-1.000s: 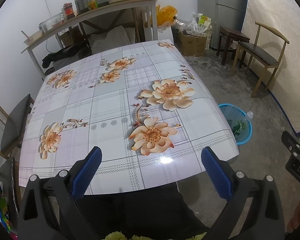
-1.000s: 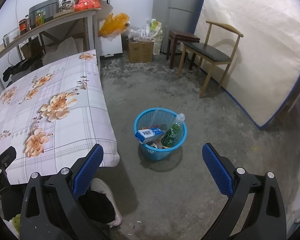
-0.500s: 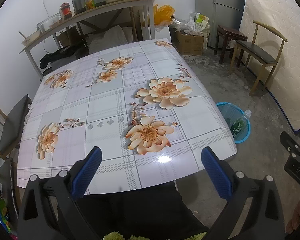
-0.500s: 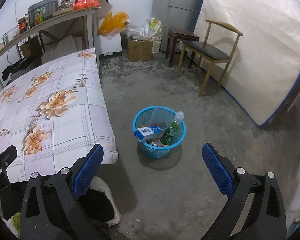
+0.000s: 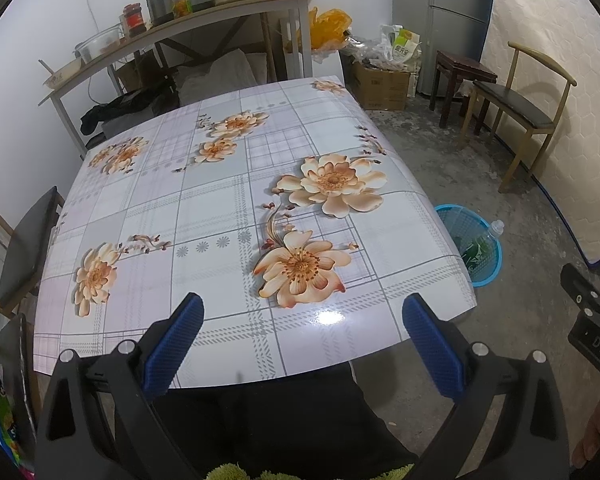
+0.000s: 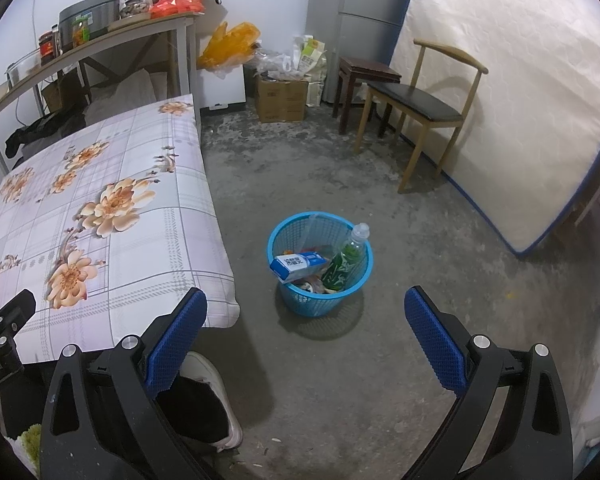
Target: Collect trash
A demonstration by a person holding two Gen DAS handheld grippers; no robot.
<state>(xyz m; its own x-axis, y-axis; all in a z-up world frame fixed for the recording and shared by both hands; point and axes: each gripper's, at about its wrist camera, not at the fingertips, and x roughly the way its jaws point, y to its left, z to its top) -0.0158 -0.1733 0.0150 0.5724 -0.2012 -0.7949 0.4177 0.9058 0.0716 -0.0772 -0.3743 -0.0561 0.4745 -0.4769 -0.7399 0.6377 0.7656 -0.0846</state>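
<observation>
Both views have crept slightly back and up over the last second; nothing else moved. My left gripper (image 5: 302, 336) hangs jaws wide, holding nothing, over the near edge of the flower-print vinyl-covered surface (image 5: 204, 200), which carries no trash. My right gripper (image 6: 306, 330) hangs jaws wide and empty above the concrete floor (image 6: 400, 216). Beyond, the round blue plastic mesh basket (image 6: 320, 300) holds a blue-and-white carton (image 6: 296, 265) and a green plastic bottle (image 6: 346, 261). My judgement: collecting looks done.
</observation>
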